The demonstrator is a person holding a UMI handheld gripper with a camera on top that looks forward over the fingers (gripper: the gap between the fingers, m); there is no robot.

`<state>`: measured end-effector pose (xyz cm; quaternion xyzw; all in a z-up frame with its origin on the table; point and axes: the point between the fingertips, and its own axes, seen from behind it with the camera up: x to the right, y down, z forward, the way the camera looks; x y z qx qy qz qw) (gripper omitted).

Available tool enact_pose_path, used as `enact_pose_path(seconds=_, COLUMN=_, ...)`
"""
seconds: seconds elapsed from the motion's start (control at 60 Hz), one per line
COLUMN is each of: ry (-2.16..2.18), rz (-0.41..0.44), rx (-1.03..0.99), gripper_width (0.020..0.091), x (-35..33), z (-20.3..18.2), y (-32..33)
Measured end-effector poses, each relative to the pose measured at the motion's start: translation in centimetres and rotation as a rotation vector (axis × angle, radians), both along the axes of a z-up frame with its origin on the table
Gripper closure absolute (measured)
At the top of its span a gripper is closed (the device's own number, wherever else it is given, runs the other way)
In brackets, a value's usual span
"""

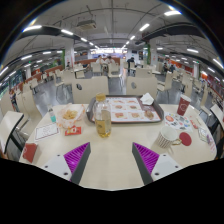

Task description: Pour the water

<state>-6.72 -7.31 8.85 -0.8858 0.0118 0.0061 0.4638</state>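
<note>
Clear plastic upright bottle (pixel 102 117) stands beyond and left of the wide-open, empty claw (pixel 112 160).

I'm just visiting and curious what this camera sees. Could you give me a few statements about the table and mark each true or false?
1. A bottle stands upright on the table, beyond the gripper. True.
2. The gripper's fingers are clamped on the bottle. False: they are open with nothing between them, and the bottle is well ahead of them.
3. A tray lies just beside the bottle. True.
4. The bottle is lying on its side. False: it is upright.
5. The pads on the fingers are green. False: they are purple-magenta.
</note>
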Motion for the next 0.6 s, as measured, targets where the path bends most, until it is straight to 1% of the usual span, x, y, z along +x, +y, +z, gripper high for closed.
enact_pose_path(seconds=0.133, ry=0.025, rz=0.009, rx=0.068, gripper_width=0.0246, x=-2.5, z=-0.8, y=5.9)
enact_pose_path(seconds=0.383, ry=0.004, rz=-0.032, rx=0.133, gripper_width=0.0259, x=-3.2, z=-3.1, y=13.6)
enact_pose_path(seconds=0.45, ry=0.0, rz=-0.032, rx=0.151, gripper_width=0.0304, x=-3.3, z=-3.5, y=15.0)
enact_pose_path(seconds=0.517, ry=-0.021, rz=-0.039, rx=0.168, gripper_width=0.0374, x=-3.1, z=-3.9, y=16.1)
enact_pose_path(seconds=0.55, ry=-0.035, rz=-0.041, rx=0.177, gripper_width=0.0414, x=-3.0, z=-4.1, y=16.6)
enact_pose_path(seconds=0.6, ry=-0.045, rz=-0.04, rx=0.184, gripper_width=0.0506, x=-3.0, z=-4.3, y=17.2)
